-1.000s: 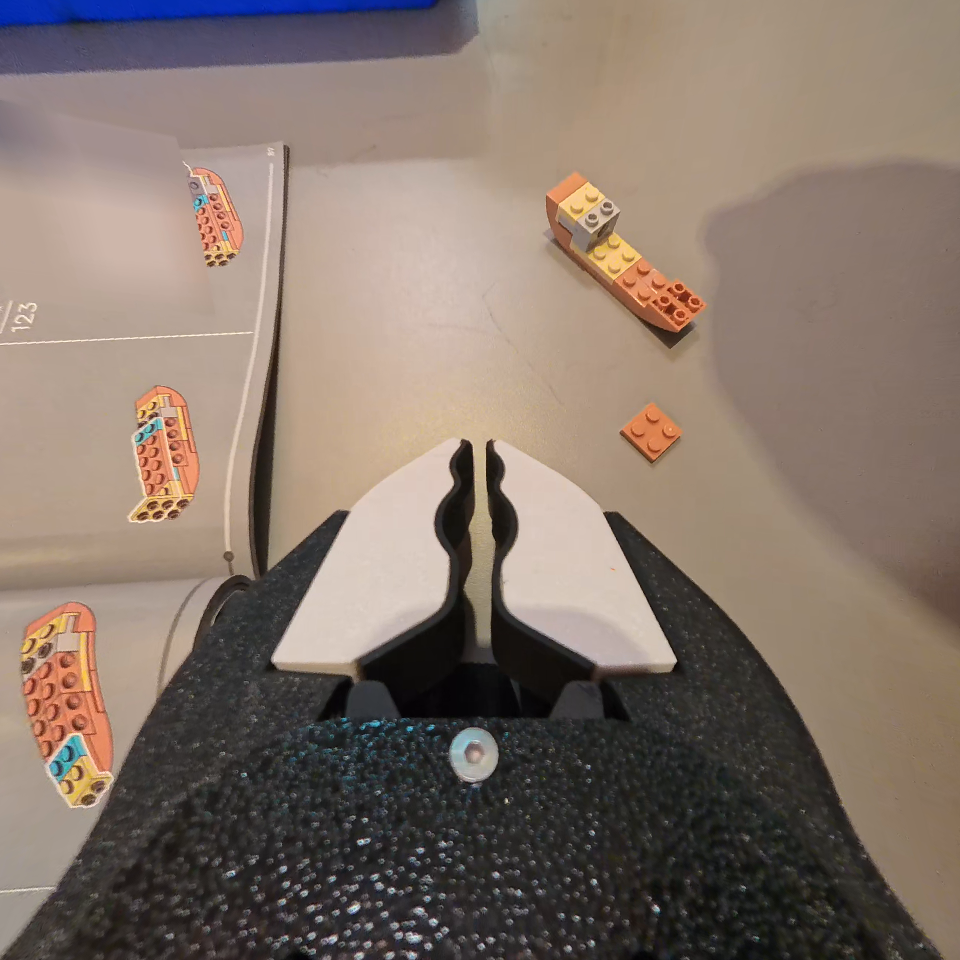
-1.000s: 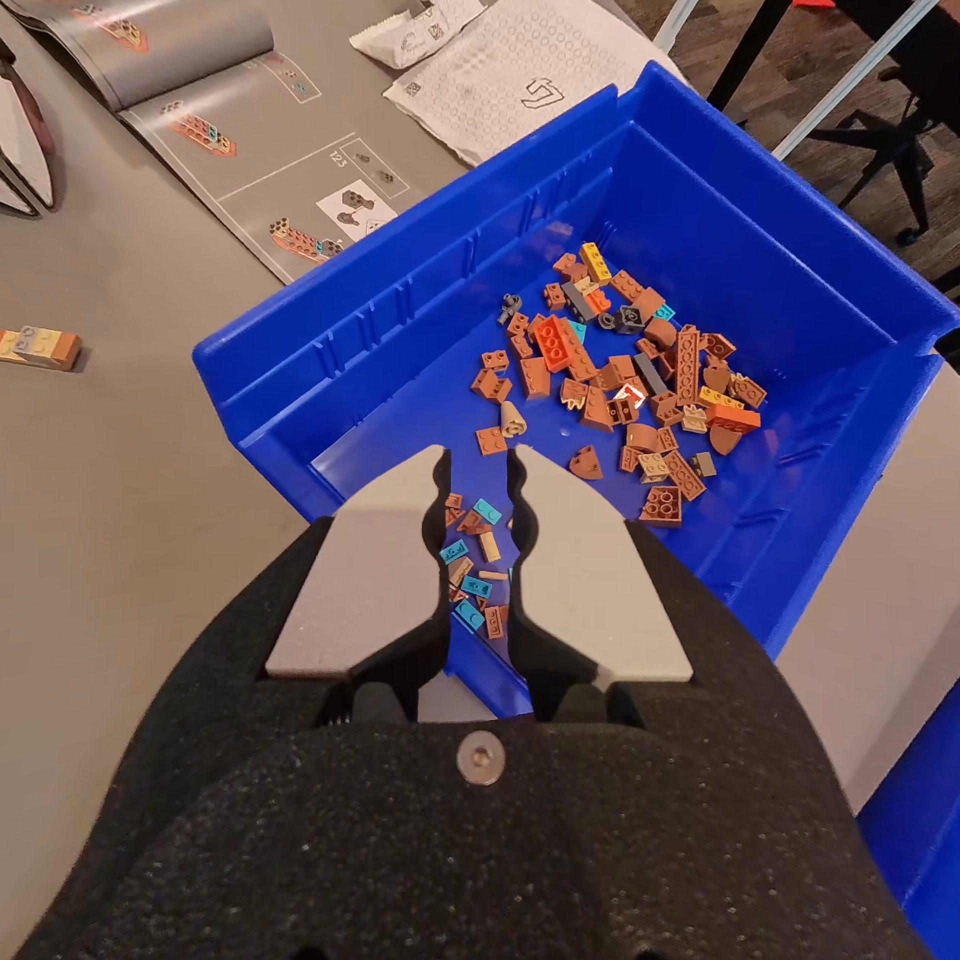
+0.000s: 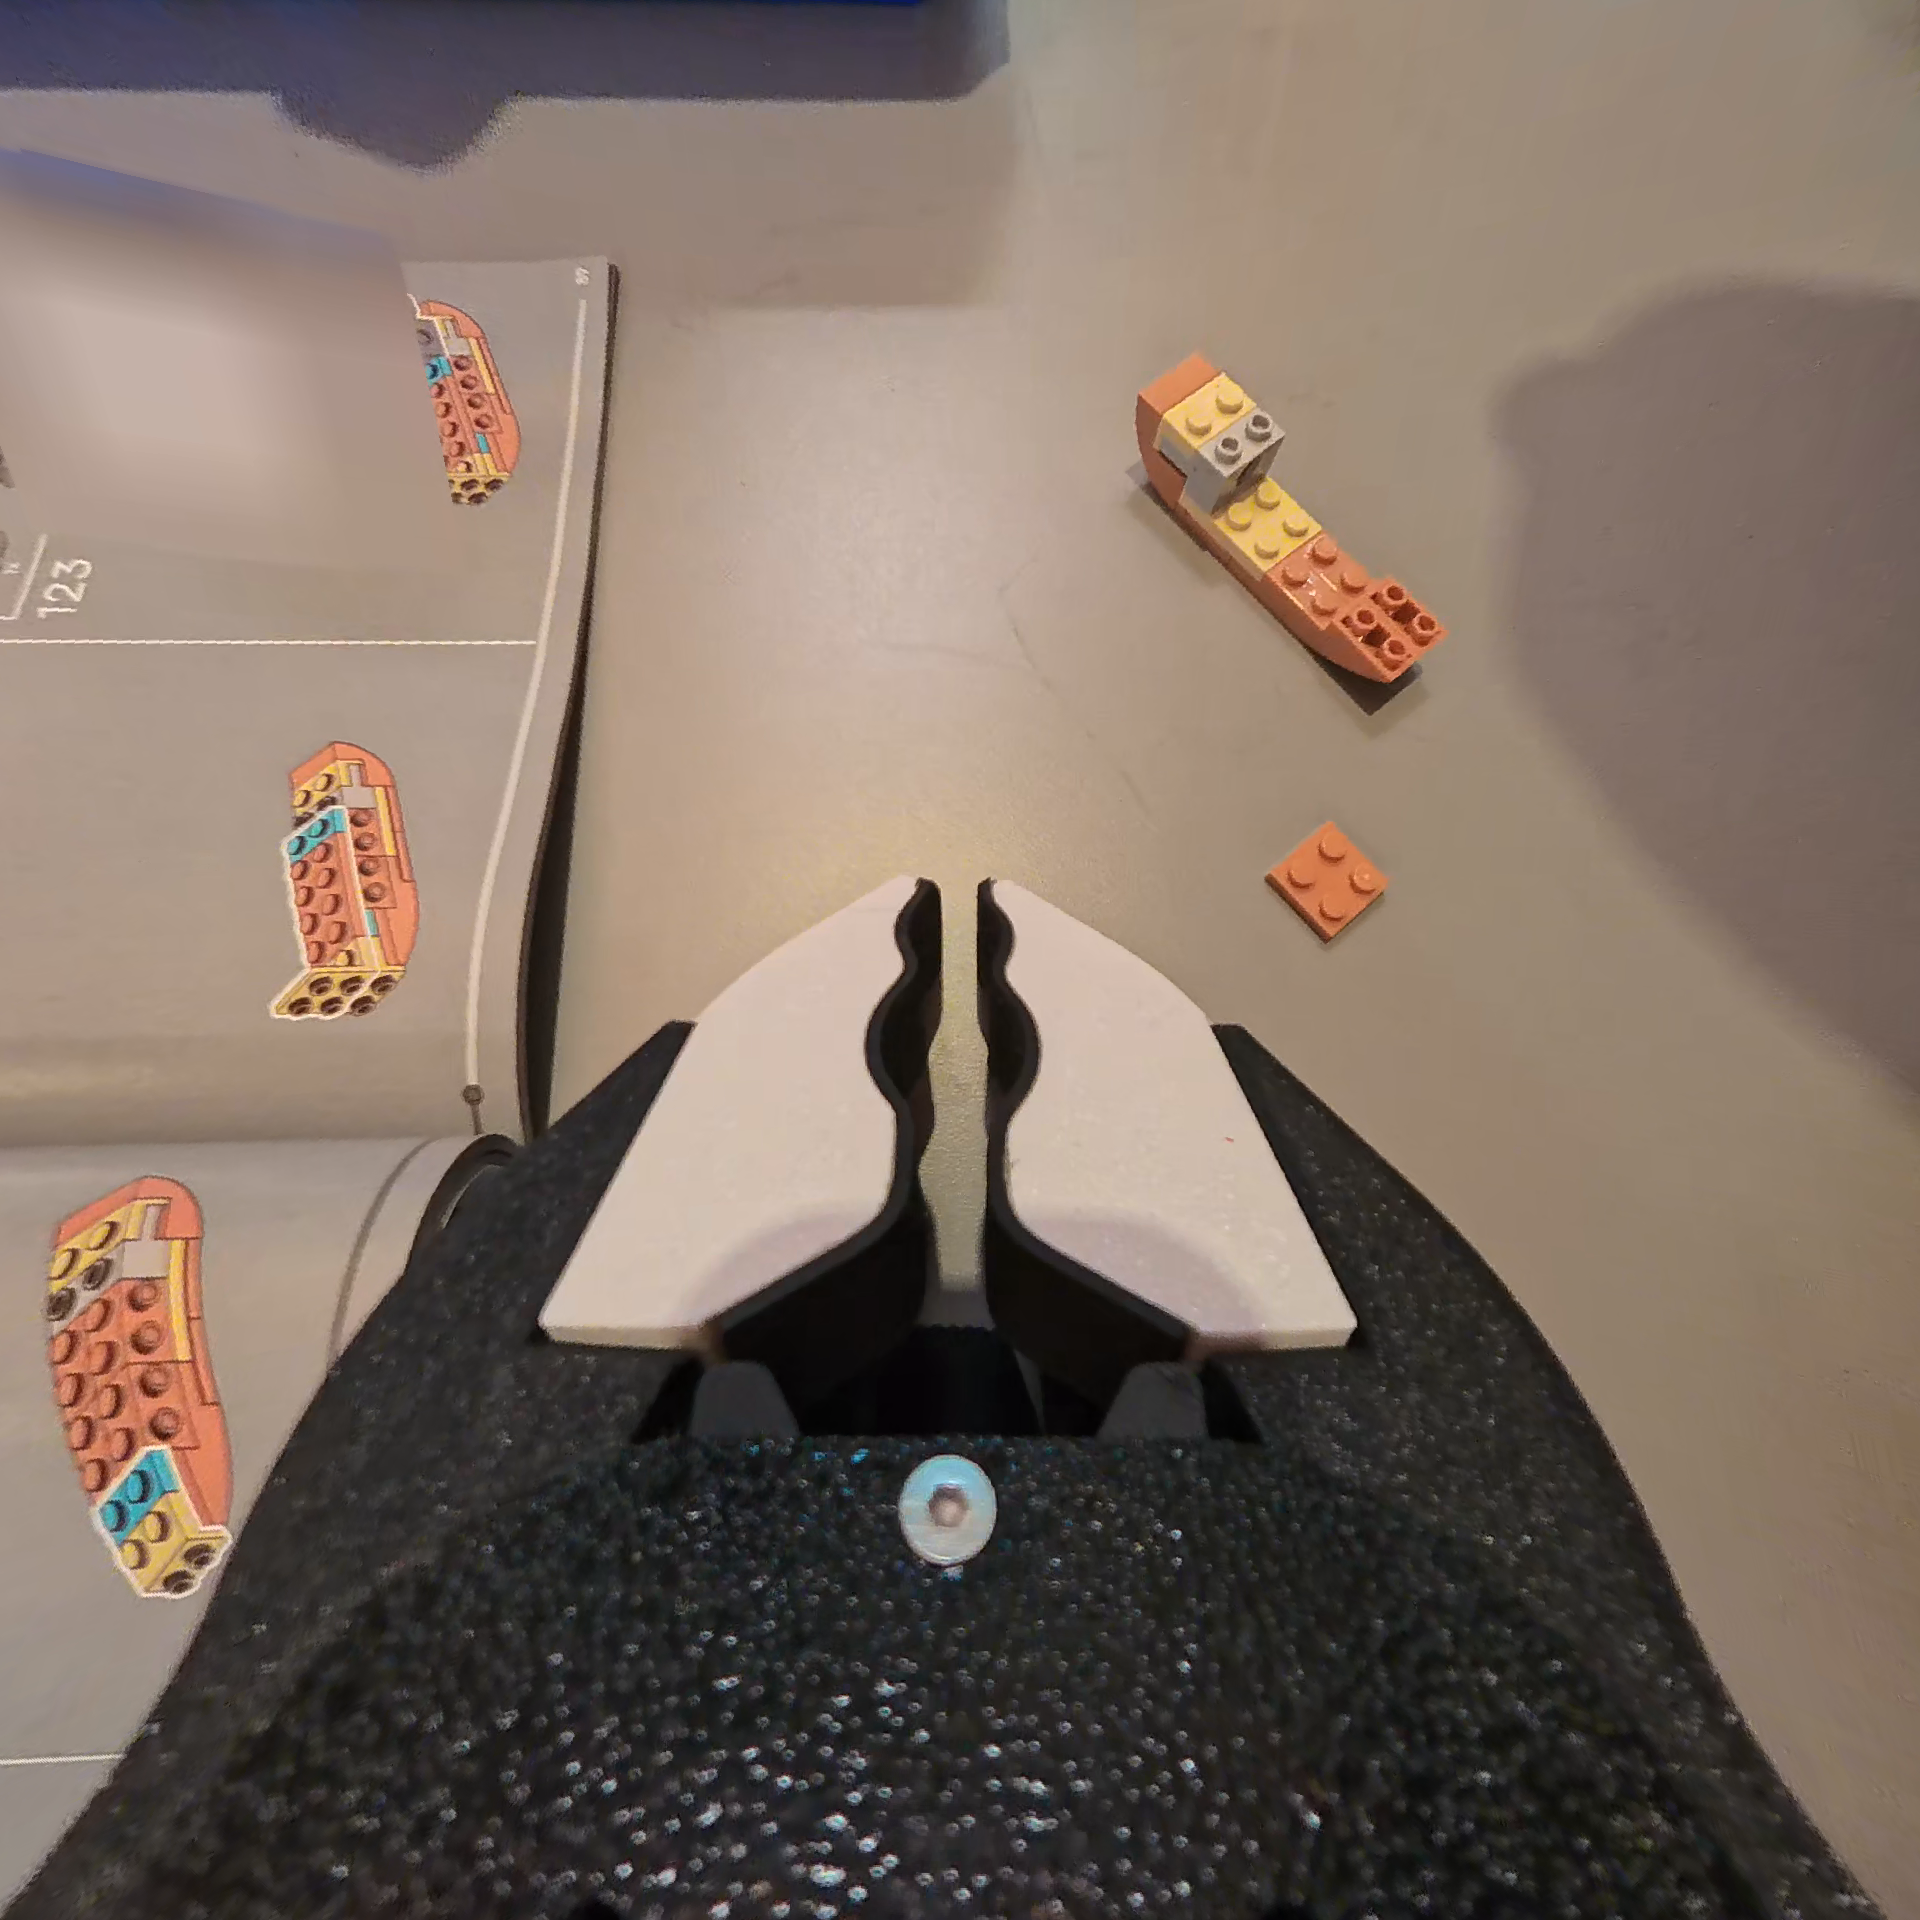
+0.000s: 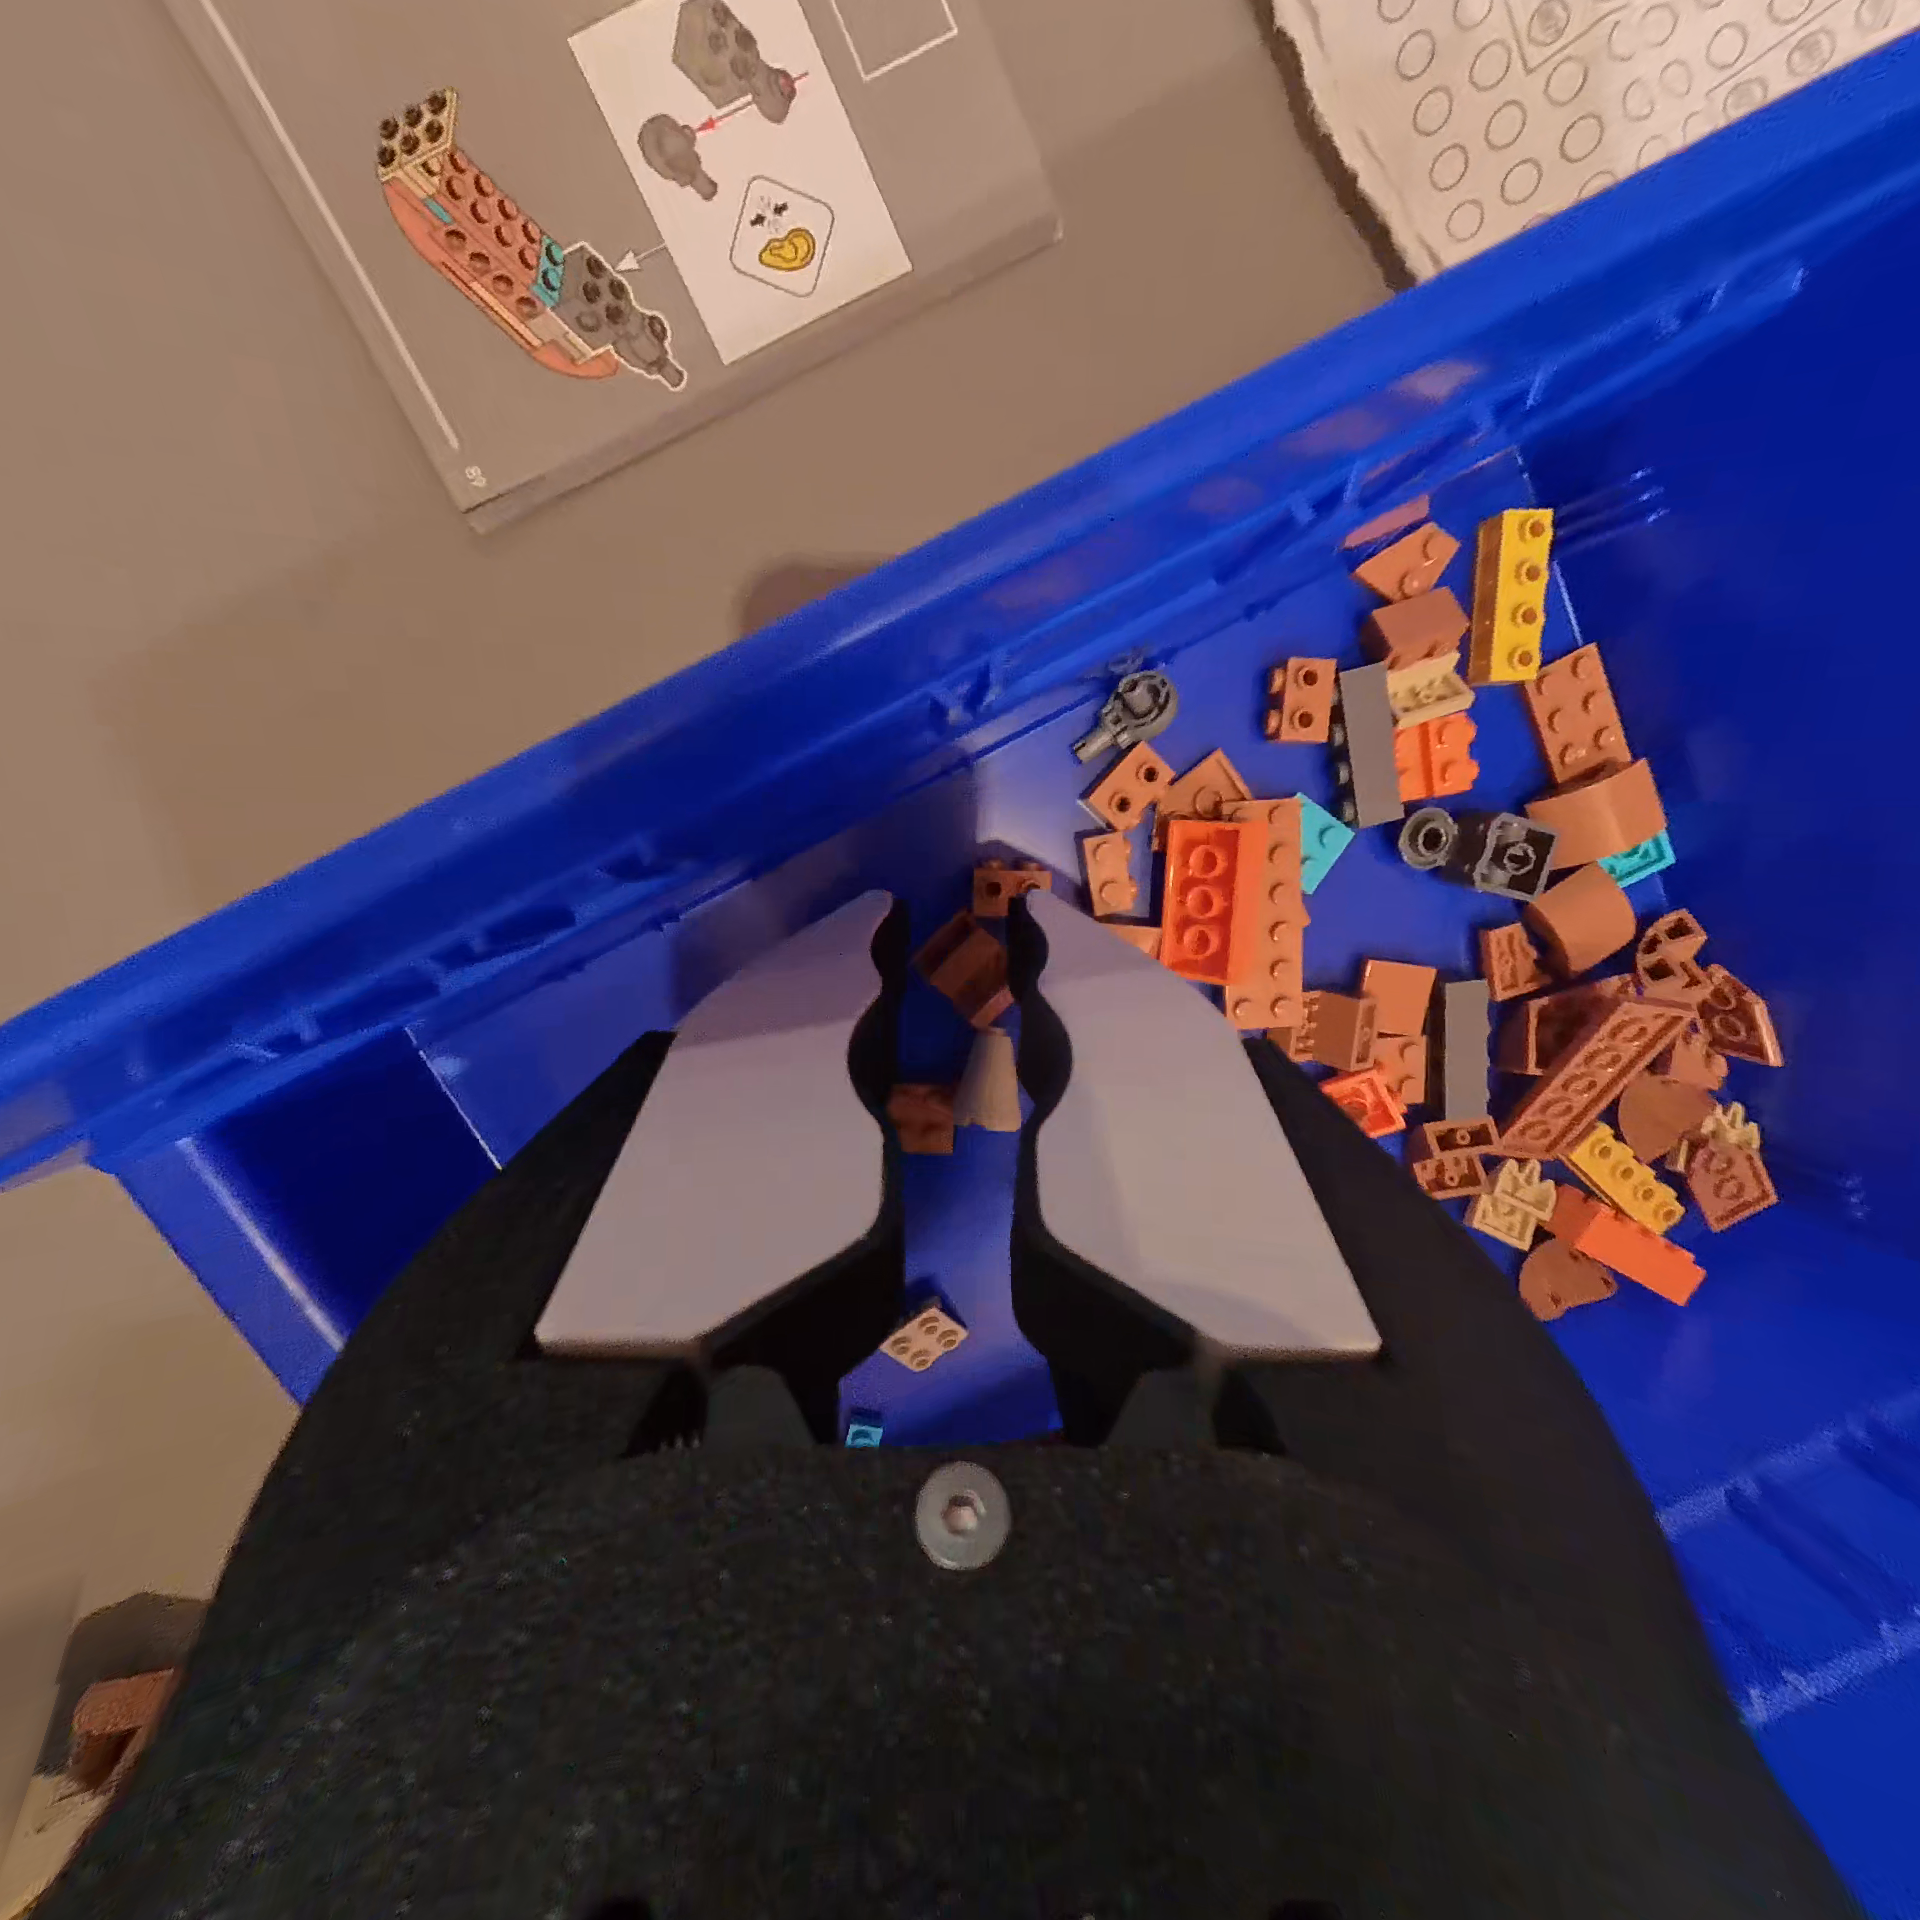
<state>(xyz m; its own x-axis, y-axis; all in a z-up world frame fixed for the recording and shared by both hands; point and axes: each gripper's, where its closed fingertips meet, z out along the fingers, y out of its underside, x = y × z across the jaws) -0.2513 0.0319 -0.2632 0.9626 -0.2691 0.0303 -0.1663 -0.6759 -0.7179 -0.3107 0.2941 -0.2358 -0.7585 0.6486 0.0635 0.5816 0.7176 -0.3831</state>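
Observation:
My left gripper (image 3: 958, 888) hovers over the grey table (image 3: 831, 520). Its jaws stand a narrow slit apart with nothing between them. A small brown 2x2 plate (image 3: 1327, 878) lies to its right, and a part-built brown, yellow and grey brick model (image 3: 1278, 520) lies farther off. My right gripper (image 4: 956, 909) is open, low inside the blue bin (image 4: 727, 748) near its left wall. A dark brown brick (image 4: 966, 966) lies on the bin floor between its fingers. Blue floor shows between this brick and the left pad, so it is not gripped.
An open instruction booklet lies left of the left gripper (image 3: 260, 727) and beyond the bin (image 4: 623, 260). A pile of loose brown, orange, yellow and teal bricks (image 4: 1455, 935) fills the bin right of the right gripper. A tan cone (image 4: 987, 1081) lies under the jaws. White printed paper (image 4: 1610, 104) lies behind the bin. Spacing between my two grippers at the tips: around 25 centimetres. Between my left fingertips and the small brown 2x2 plate (image 3: 1327, 878) there is roughly 6 centimetres.
My right gripper has moved forward and down into the bin, to its left wall, and its jaws now straddle a dark brown brick. The left gripper has barely moved.

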